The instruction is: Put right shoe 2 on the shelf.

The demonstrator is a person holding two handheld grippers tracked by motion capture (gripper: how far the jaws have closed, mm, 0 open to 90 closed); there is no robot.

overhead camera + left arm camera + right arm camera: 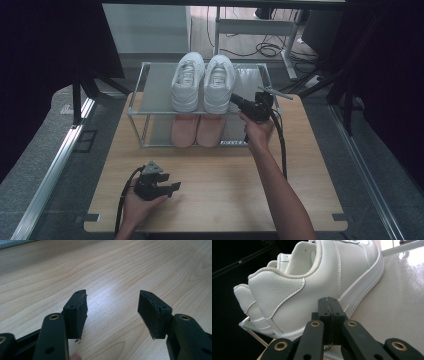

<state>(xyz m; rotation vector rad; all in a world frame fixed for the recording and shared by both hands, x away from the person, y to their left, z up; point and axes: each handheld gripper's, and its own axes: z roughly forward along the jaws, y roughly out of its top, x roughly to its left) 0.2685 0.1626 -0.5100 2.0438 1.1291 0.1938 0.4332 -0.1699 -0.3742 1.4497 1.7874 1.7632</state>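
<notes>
A pair of white sneakers [202, 82] sits side by side on the top shelf of a small metal shoe rack [138, 100] at the twelve o'clock end of a wooden worktop [225, 175]; pink shoes [196, 131] lie on the shelf below. The right gripper [235, 99], its fingers pressed together and holding nothing, touches or nearly touches the right-hand sneaker's [319, 282] heel side. The left gripper [172, 188], fingers [76, 312] apart, rests at seven o'clock. A closed-finger nudge could shove the sneaker crooked or off the shelf.
</notes>
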